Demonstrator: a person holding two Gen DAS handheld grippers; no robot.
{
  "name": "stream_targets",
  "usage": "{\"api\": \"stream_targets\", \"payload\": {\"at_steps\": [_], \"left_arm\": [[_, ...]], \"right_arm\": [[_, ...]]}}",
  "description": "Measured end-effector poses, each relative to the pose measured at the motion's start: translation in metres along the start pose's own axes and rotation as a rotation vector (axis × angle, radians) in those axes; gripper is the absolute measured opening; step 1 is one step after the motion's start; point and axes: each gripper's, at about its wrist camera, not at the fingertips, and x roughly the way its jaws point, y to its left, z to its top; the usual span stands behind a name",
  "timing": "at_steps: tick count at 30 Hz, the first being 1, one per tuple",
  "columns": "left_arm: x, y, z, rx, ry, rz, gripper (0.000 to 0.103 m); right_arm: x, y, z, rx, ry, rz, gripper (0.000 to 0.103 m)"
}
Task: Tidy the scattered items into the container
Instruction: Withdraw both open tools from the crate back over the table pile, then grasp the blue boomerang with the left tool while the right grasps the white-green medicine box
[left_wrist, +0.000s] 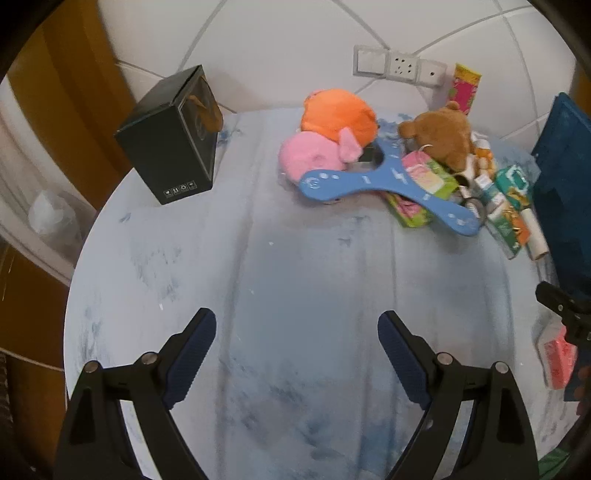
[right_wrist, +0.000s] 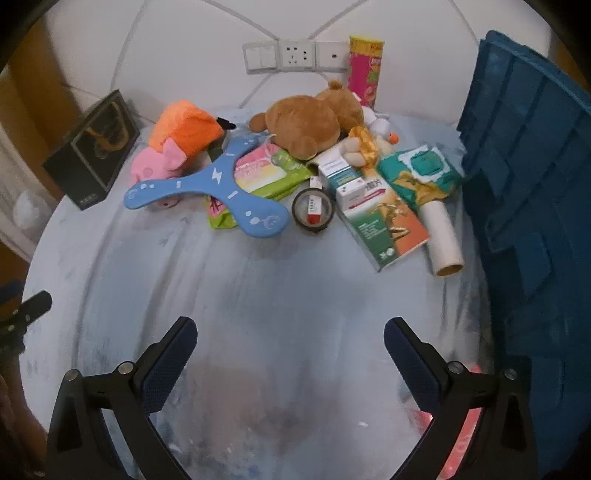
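A pile of items lies at the far side of the pale blue table (right_wrist: 280, 280): a blue three-armed boomerang (right_wrist: 218, 184), a pink plush (right_wrist: 159, 162), an orange plush (right_wrist: 188, 127), a brown teddy bear (right_wrist: 314, 118), green wipes packs (right_wrist: 273, 170), a tape roll (right_wrist: 313, 210), medicine boxes (right_wrist: 380, 218), a white paper roll (right_wrist: 443, 236). The blue crate (right_wrist: 535, 192) stands at the right. My left gripper (left_wrist: 297, 332) is open and empty above bare table. My right gripper (right_wrist: 290, 336) is open and empty, near the crate.
A black box (left_wrist: 173, 136) stands at the table's far left. A pink snack tube (right_wrist: 365, 70) stands by the wall sockets (right_wrist: 291, 55). A pink packet (left_wrist: 557, 354) lies at the table's right edge by the crate, under my right gripper.
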Motion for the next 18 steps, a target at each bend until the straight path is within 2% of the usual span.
{"api": "stream_targets", "payload": {"at_steps": [3,7,15,18], "left_arm": [[0.017,0.006,0.012,0.003,0.016,-0.02,0.09],[0.037,-0.002,0.028,0.012,0.022,-0.055,0.09],[0.074,-0.055,0.072,0.071,0.04,-0.101,0.09],[0.09,-0.075,0.094,0.093,0.04,-0.099,0.09]], "right_arm": [[0.012,0.003,0.008,0.024,0.011,-0.014,0.103],[0.021,-0.017,0.017,0.07,0.017,-0.047,0.103],[0.038,-0.072,0.042,0.127,0.032,-0.109,0.103],[0.05,-0.088,0.055,0.133,0.028,-0.099,0.103]]}}
